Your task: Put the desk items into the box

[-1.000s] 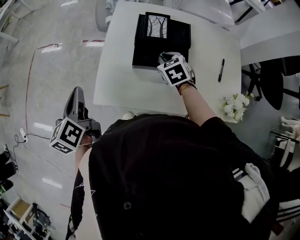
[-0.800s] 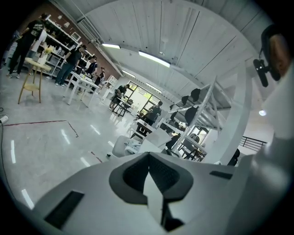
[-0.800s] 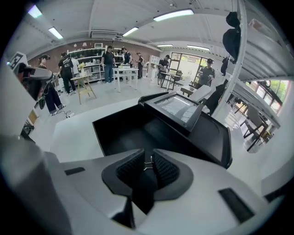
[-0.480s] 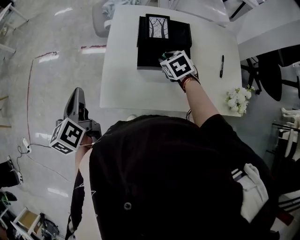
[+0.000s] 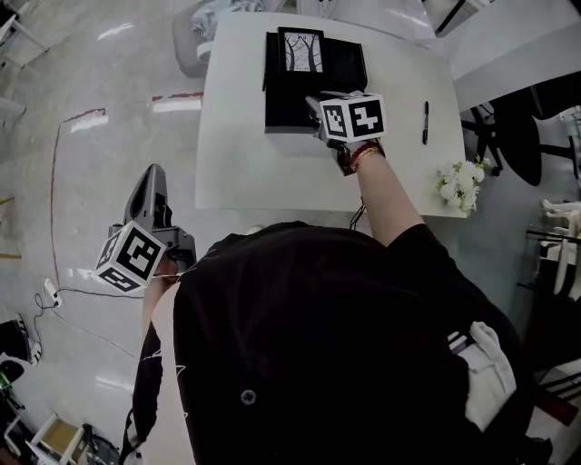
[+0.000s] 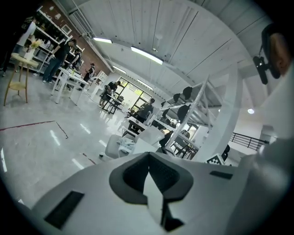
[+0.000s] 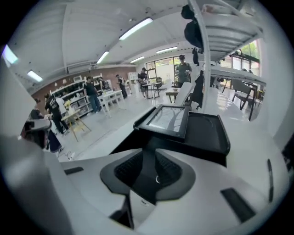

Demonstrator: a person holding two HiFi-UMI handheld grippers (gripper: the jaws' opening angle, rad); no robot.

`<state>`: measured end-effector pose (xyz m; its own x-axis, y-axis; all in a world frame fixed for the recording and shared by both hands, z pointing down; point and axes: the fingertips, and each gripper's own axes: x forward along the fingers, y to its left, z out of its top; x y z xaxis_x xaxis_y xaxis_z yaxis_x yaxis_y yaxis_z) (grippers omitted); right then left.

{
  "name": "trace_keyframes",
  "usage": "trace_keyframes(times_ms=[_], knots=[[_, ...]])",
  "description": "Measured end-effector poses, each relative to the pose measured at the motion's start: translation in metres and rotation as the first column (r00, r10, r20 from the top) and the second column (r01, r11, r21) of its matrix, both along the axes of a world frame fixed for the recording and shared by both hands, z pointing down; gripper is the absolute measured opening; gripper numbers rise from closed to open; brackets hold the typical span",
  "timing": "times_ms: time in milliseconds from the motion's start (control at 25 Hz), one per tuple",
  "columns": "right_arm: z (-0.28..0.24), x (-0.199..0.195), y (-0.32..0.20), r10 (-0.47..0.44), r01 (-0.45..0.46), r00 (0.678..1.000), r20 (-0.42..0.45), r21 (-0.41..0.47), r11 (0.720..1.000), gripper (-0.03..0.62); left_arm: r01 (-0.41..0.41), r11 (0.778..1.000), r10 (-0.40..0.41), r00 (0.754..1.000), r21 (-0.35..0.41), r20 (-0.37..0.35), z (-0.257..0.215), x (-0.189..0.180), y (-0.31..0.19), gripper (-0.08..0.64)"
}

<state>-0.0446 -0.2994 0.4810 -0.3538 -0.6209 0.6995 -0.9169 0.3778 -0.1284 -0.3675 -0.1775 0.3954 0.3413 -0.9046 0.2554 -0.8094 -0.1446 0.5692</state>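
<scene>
A black box point(image 5: 277, 100) lies on the white table point(image 5: 245, 163), with a framed tree picture point(image 5: 300, 50) in its far part. My right gripper point(image 5: 315, 103) hovers at the box's near right corner. Its jaws stand apart and are closing, with nothing between them. The right gripper view looks past that gripper point(image 7: 149, 155) to the picture point(image 7: 167, 119) and the box point(image 7: 206, 131). A black pen point(image 5: 425, 122) lies on the table to the right. My left gripper point(image 5: 153, 173) hangs over the floor left of the table, jaws together and empty point(image 6: 147, 155).
White flowers point(image 5: 457, 184) sit at the table's right edge. A chair with cloth on it point(image 5: 201, 23) stands at the far left corner. A cable point(image 5: 68, 291) runs over the floor on the left. More tables and people show in the distance.
My right gripper has turned and lifted slightly at the box's near edge, its marker cube now facing up and right. The left gripper has stayed where it was.
</scene>
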Motion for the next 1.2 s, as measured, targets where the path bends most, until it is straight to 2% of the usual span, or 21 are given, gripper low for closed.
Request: trace_keyframes(times_ms=[120,200,280,440,520,680,880,1000,1200], knots=[[-0.022,-0.005,0.005,0.082,-0.089,0.988,0.133,0.05,0.995,0.036,-0.015,1.0,0.015,1.0,0.019,0.003,-0.007,0.004,-0.003,0.011],[-0.034,-0.006,0.012,0.131,-0.149,0.967,0.221,0.069,0.986,0.007,-0.031,0.999,0.031,1.0,0.029,0.001,-0.009,0.01,-0.006,0.011],[-0.047,-0.009,0.02,0.162,-0.191,0.936,0.313,0.067,0.979,0.005,-0.053,0.998,0.053,0.999,0.038,-0.003,-0.012,0.021,-0.009,0.011],[-0.075,-0.023,0.038,0.153,-0.195,0.86,0.487,0.036,0.98,0.005,-0.113,0.99,0.113,0.994,0.078,0.0,-0.026,0.047,-0.019,0.01],[-0.09,-0.029,0.045,0.13,-0.189,0.839,0.529,0.059,0.98,0.005,-0.145,0.983,0.144,0.989,0.108,0.021,-0.036,0.06,-0.025,0.011],[-0.119,-0.037,0.051,0.076,-0.198,0.841,0.535,0.174,0.965,0.005,-0.172,0.975,0.158,0.982,0.142,0.106,-0.049,0.076,-0.033,0.011],[-0.137,-0.048,0.054,0.011,-0.169,0.884,0.467,0.297,0.94,0.005,-0.169,0.974,0.135,0.967,0.149,0.216,-0.049,0.079,-0.032,0.011],[-0.135,-0.056,0.053,-0.018,-0.134,0.904,0.427,0.324,0.937,0.005,-0.163,0.976,0.126,0.964,0.144,0.235,-0.046,0.077,-0.029,0.011],[-0.128,-0.065,0.05,-0.037,-0.097,0.919,0.393,0.317,0.944,0.005,-0.146,0.982,0.115,0.966,0.121,0.233,-0.039,0.069,-0.026,0.011]])
